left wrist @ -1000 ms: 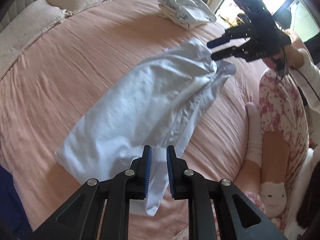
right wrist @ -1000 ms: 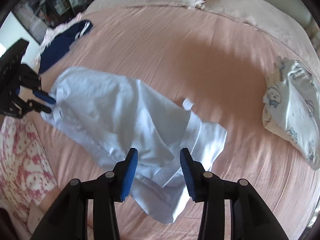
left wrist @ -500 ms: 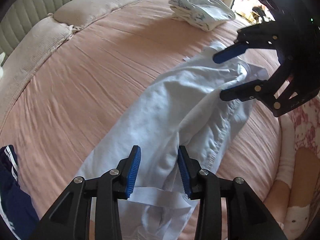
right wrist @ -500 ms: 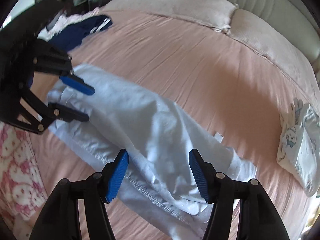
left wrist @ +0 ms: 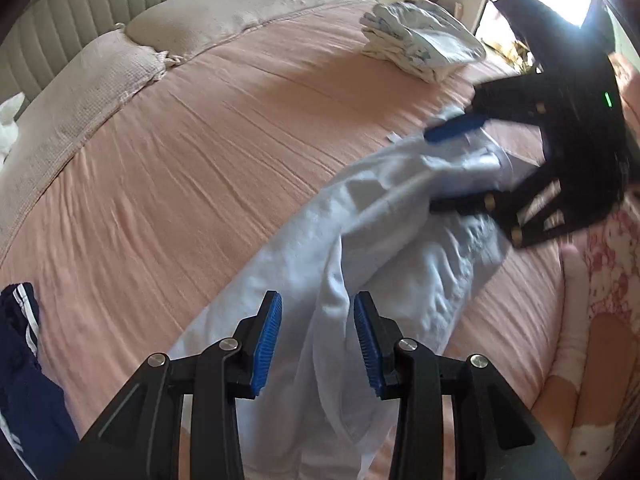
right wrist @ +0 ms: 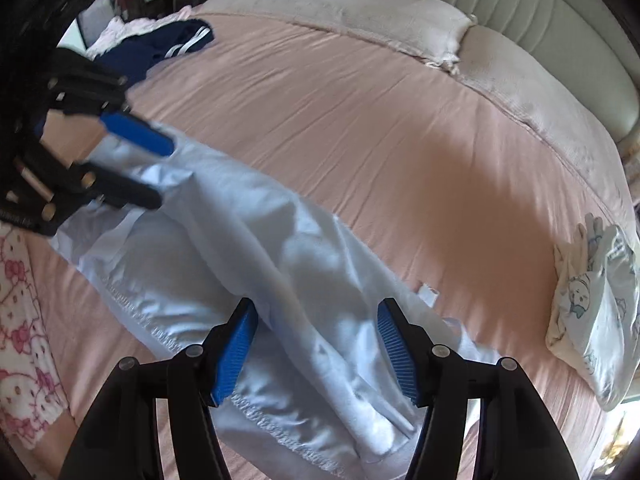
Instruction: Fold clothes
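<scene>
A pale blue garment (left wrist: 380, 248) lies crumpled in a long strip across the pink bed (left wrist: 208, 152). My left gripper (left wrist: 318, 320) hangs just over its near end, open, with a raised fold of cloth between the pads but not pinched. My right gripper (left wrist: 432, 170) stands open over the far end. In the right wrist view the same garment (right wrist: 240, 240) runs from under my right gripper (right wrist: 316, 320), open with the cloth below the pads, up to my left gripper (right wrist: 160, 174) at the left.
A folded white printed garment (left wrist: 420, 46) (right wrist: 596, 292) lies near the bed's edge. A navy garment (left wrist: 20, 360) (right wrist: 160, 48) sits at the other side. Two pillows (left wrist: 100, 80) line the headboard. A person's legs in pink printed pyjamas (left wrist: 608, 248) rest on the bed.
My left jaws spread apart and let the hem go. Both grippers came lower and closer to the garment, which now lies more bunched on the bed. The right jaws widened a little.
</scene>
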Available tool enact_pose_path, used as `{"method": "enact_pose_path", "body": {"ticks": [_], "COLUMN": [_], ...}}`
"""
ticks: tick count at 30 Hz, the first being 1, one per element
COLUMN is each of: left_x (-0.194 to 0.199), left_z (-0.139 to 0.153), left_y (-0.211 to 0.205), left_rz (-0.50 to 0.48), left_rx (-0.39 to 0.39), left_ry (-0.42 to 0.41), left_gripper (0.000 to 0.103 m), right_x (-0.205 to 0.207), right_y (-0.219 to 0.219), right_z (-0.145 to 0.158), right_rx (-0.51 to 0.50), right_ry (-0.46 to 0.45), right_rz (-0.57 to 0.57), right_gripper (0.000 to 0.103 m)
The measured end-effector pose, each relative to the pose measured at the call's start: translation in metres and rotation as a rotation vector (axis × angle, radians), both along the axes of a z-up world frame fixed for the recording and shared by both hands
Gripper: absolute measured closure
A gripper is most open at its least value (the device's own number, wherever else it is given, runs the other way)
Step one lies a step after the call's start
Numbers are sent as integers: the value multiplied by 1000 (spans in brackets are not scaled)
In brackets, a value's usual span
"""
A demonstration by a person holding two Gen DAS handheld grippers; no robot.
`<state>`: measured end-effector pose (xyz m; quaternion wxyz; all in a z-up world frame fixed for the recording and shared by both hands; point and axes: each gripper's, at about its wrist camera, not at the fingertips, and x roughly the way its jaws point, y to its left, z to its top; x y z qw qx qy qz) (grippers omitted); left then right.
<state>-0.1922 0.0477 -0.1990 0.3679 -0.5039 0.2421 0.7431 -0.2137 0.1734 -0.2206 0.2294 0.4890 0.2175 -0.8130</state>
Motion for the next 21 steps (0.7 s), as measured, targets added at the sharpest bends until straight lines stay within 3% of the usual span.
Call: {"method": "enact_pose_path", "body": {"ticks": [3, 6, 9, 13, 16, 21], "left_x": [12, 15, 10, 3, 0, -15], "left_z": [-8, -6, 9, 35, 49, 52], "left_y": [-6, -14, -20, -28, -34, -39], "left_rz": [-22, 13, 84, 162, 205, 254], "left_rx": [-83, -105, -60, 19, 30, 66], "left_ry": [16, 66, 137, 208, 269, 257], "left_gripper": [68, 68, 68, 68, 68, 68], "right_x": [-1, 3, 7, 15, 16, 12], "right_y": [9, 16, 11, 16, 20, 26], "right_z": [15, 31, 37, 45, 46, 32], "right_rx": [-12, -81, -112, -160, -139, -119], "right_ry": [79, 104, 133, 101, 108, 48], "right_rz": [-50, -76, -69, -69, -80, -121], "right_gripper": [41, 41, 41, 41, 41, 41]}}
